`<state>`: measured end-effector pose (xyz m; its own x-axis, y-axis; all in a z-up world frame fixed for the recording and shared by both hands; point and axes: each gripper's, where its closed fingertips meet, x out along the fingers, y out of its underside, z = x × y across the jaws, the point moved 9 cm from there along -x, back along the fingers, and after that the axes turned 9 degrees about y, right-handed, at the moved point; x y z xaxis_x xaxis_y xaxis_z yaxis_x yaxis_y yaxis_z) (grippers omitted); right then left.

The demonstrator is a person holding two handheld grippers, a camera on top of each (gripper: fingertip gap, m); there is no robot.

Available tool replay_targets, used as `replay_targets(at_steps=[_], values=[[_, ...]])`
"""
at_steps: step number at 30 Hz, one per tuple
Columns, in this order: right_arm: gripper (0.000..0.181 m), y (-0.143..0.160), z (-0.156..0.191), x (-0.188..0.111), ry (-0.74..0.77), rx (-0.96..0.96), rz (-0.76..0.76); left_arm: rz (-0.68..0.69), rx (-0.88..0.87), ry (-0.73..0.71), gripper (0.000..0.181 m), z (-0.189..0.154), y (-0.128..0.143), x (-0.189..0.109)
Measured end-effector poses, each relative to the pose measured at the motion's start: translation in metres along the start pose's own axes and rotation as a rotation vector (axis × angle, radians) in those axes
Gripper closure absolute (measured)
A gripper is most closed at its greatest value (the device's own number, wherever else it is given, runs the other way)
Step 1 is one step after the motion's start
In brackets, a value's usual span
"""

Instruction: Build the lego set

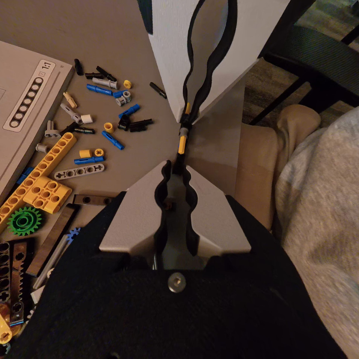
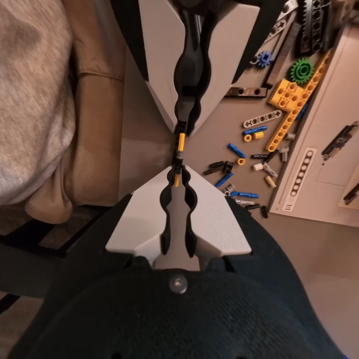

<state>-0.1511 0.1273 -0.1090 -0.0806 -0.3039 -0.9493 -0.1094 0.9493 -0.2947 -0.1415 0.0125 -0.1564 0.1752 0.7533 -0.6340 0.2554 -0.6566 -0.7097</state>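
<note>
My two grippers face each other tip to tip above the table edge and both pinch one thin lego assembly. It is a yellow axle [image 1: 182,144] with a grey bush [image 1: 184,132] and black parts at each end. My left gripper [image 1: 177,166] is shut on the black near end. My right gripper [image 1: 186,118] comes in from the top, shut on the far end, with a bit of yellow showing between its pads. In the right wrist view my right gripper [image 2: 177,170] holds the black connector and a yellow stub, with the axle [image 2: 181,141] running to the left gripper [image 2: 181,126].
Loose parts lie on the grey table: a long yellow beam [image 1: 38,171] joined to a yellow block [image 1: 46,194], a green gear [image 1: 24,221], a grey thin liftarm [image 1: 79,172], and several blue, black and grey pins [image 1: 112,139]. An instruction booklet [image 1: 23,97] lies at the left. A tan cushion [image 1: 262,155] and grey fabric [image 1: 320,194] lie beyond the edge. One gripper's finger ends stand about 4 centimeters off the other's. Between my left fingertips and the yellow block [image 1: 46,194] there is roughly 10 centimeters. My right wrist view [image 2: 286,95] looks at it from another angle.
</note>
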Motion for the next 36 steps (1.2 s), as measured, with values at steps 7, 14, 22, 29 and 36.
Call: replay_targets(at_steps=[7, 14, 22, 29, 36], values=[[0.177, 0.001, -0.007, -0.017, 0.013, 0.098, -0.122, -0.191, -0.026, 0.025, 0.164, -0.001, -0.008, -0.018], [0.177, 0.008, -0.008, -0.026, -0.052, 0.229, -0.274, -0.374, -0.106, 0.118, 0.161, 0.000, -0.018, -0.035], [0.177, 0.008, -0.003, -0.022, -0.043, 0.222, -0.267, -0.376, -0.090, 0.146, 0.178, -0.006, -0.020, -0.031], [0.174, 0.009, -0.003, -0.022, -0.033, 0.247, -0.295, -0.409, -0.117, 0.180, 0.178, -0.005, -0.019, -0.033], [0.173, 0.007, -0.004, -0.020, -0.053, 0.246, -0.297, -0.401, -0.106, 0.180, 0.178, -0.006, -0.019, -0.032]])
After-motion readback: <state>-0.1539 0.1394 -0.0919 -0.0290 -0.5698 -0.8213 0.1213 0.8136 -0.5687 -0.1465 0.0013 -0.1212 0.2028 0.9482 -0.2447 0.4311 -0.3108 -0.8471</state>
